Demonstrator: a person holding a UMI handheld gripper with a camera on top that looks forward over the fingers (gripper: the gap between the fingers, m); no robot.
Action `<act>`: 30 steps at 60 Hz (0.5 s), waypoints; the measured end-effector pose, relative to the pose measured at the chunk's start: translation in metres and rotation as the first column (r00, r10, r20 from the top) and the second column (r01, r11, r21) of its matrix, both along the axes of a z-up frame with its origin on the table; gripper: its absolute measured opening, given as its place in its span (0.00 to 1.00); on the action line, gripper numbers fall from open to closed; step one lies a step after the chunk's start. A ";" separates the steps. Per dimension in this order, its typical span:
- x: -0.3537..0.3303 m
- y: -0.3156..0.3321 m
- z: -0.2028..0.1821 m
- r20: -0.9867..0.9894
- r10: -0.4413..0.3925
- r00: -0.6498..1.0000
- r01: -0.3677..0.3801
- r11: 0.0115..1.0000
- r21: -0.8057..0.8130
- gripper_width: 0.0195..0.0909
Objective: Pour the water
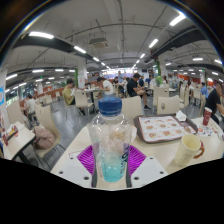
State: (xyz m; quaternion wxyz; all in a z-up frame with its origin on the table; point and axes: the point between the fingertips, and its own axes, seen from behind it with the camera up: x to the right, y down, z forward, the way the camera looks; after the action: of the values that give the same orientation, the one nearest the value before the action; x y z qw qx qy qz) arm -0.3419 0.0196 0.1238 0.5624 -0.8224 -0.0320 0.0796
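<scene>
Clear plastic marks the capped water bottle (110, 138), pinched upright by the gripper (110, 160) over the counter (200, 160); uncapping and tilting toward the right-hand cup (188, 150) are judged next.

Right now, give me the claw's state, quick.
Claw: shut on the bottle, pads pressed to both its sides.
</scene>
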 end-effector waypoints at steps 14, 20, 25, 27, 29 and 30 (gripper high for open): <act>0.027 0.023 0.099 -0.635 -0.049 0.771 0.020 0.998 -0.052 0.26; 0.055 0.037 0.119 -0.862 -0.100 0.498 0.012 0.994 -0.109 0.26; 0.076 0.048 0.124 -0.957 -0.152 0.249 0.000 0.988 -0.156 0.26; 0.086 0.052 0.122 -0.973 -0.172 0.153 -0.005 0.985 -0.175 0.26; 0.094 0.051 0.124 -0.980 -0.187 0.061 -0.015 0.982 -0.188 0.25; 0.097 0.055 0.120 -0.980 -0.198 0.017 -0.017 0.980 -0.199 0.26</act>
State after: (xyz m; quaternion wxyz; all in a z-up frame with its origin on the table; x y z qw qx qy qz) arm -0.2444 0.0745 0.2441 0.3627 -0.5727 0.4289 0.5972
